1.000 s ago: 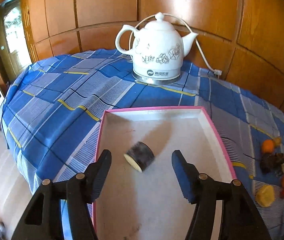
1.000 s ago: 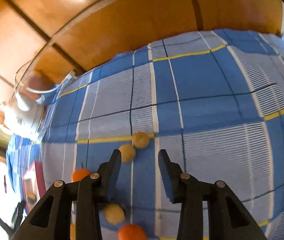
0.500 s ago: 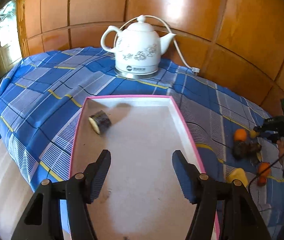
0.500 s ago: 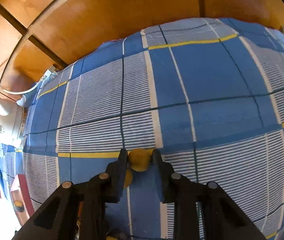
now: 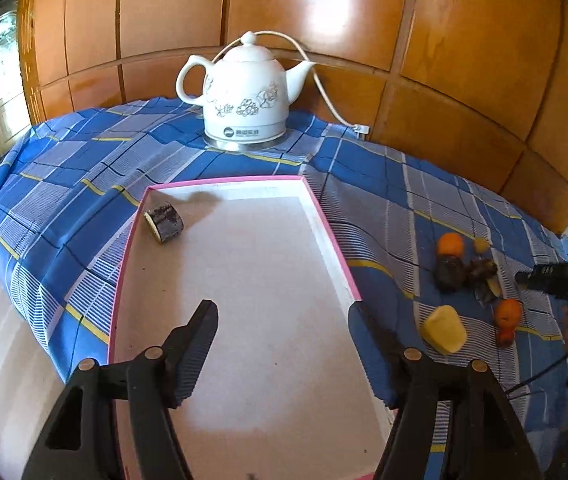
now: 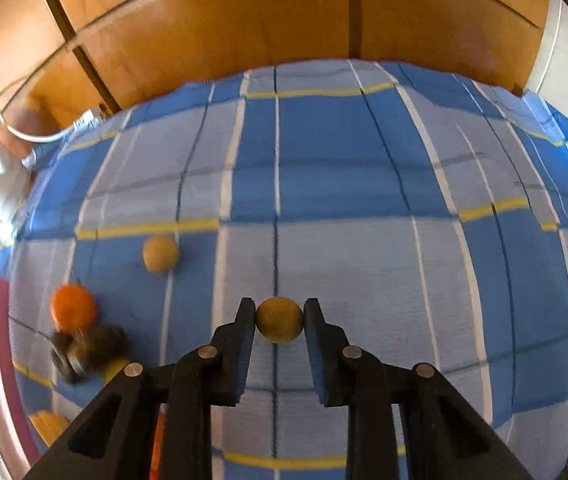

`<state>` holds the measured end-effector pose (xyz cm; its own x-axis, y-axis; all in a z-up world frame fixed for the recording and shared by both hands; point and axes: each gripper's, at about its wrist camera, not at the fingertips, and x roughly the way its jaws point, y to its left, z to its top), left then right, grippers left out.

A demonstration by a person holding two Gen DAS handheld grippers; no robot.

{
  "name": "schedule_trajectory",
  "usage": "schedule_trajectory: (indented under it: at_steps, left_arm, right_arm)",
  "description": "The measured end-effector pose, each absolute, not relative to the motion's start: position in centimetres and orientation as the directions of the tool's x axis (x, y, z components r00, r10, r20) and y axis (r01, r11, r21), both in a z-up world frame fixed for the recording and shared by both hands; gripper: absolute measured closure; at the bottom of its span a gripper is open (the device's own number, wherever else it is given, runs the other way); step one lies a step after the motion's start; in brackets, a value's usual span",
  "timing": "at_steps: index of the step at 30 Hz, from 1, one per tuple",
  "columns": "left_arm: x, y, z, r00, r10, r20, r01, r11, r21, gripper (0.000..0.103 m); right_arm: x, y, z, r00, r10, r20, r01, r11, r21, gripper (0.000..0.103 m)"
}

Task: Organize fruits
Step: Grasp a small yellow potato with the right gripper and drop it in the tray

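My right gripper [image 6: 279, 312] is shut on a small tan round fruit [image 6: 279, 320], held just above the blue checked cloth. A second tan round fruit [image 6: 160, 253] lies to its left, with an orange [image 6: 73, 307] and dark fruits [image 6: 88, 346] further left. My left gripper [image 5: 284, 320] hovers over the pink-rimmed white tray [image 5: 326, 236]; its jaws are opening with nothing between them. A dark cut fruit piece [image 5: 164, 224] lies in the tray's far left corner. Right of the tray are an orange [image 5: 450, 244], dark fruits [image 5: 464, 274], a yellow piece [image 5: 444, 330] and another orange fruit [image 5: 508, 312].
A white kettle [image 5: 246, 92] with a cord stands behind the tray against the wooden wall panels. The cloth-covered table drops off at the left edge [image 5: 24, 280]. The other hand-held gripper [image 5: 560, 276] and a hand show at the far right of the left wrist view.
The right gripper closed on the small tan fruit and lifted it away to the right of the other fruits. The left gripper drew back from the dark piece over the tray and widened.
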<state>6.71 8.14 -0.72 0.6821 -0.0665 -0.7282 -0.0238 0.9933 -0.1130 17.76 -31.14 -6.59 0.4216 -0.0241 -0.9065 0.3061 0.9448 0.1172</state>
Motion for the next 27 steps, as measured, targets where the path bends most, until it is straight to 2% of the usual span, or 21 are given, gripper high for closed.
schedule_trajectory:
  at_steps: [10, 14, 20, 27]
  left_arm:
    - [4.7, 8.1, 0.1, 0.703, -0.07, -0.708, -0.018, 0.993, -0.116, 0.033]
    - [4.2, 8.4, -0.1, 0.705, -0.067, -0.706, -0.025, 0.993, -0.12, 0.031]
    - [3.7, 9.1, -0.7, 0.696, -0.063, -0.715, -0.043, 0.991, -0.129, 0.031]
    - [3.4, 10.2, -1.1, 0.694, -0.056, -0.717, -0.067, 0.988, -0.142, 0.031]
  right_arm:
    - [15.5, -30.4, -6.1, 0.468, 0.012, -0.884, 0.294, 0.941, 0.169, 0.078]
    - [14.1, -28.5, -4.6, 0.514, 0.047, -0.856, 0.232, 0.954, 0.192, 0.078]
    - [12.1, -23.8, -2.7, 0.555, 0.166, -0.815, 0.047, 0.972, 0.23, 0.078]
    - [11.3, -17.8, -1.3, 0.515, 0.337, -0.788, -0.17, 0.941, 0.291, 0.078]
